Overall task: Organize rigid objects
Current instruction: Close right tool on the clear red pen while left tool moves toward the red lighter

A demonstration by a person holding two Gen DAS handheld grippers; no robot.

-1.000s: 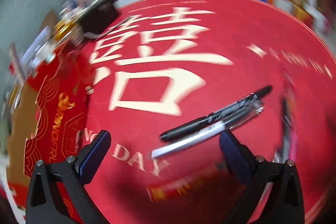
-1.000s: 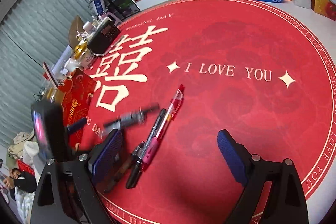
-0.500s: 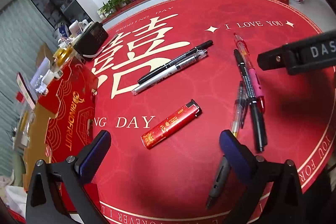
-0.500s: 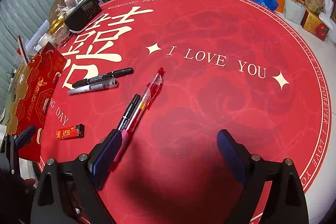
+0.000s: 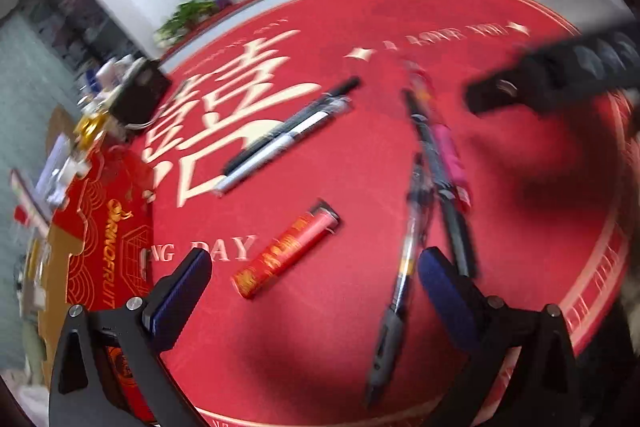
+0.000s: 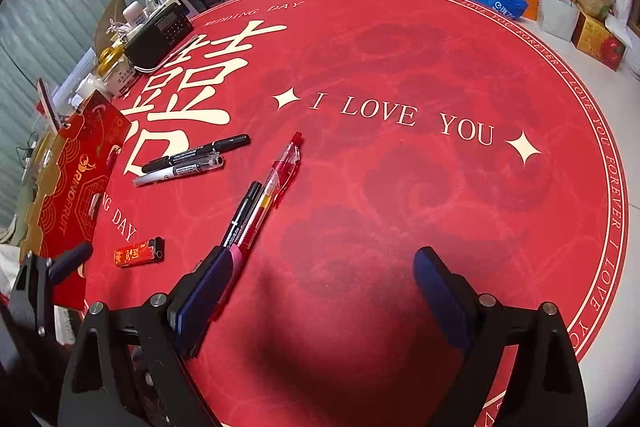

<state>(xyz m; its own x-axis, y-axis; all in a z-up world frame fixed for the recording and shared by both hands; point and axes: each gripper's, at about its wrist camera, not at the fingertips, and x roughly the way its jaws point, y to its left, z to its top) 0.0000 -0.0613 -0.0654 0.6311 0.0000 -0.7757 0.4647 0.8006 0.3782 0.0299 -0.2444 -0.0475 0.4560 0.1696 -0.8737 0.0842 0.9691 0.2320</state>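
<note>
While pens [image 6: 256, 211] lie loose, lighter [image 6: 139, 252] nearby (red), radio [image 6: 158, 37] behind.

red lighter [image 6: 139, 252] on red, cream-lettered mat [image 6: 400, 227].

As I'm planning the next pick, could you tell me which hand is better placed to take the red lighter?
Left, probably. The lighter lies just ahead of the open left gripper, nearly between its fingers. The right gripper, also open, sits over bare mat, with the lighter well off to its left.
</note>
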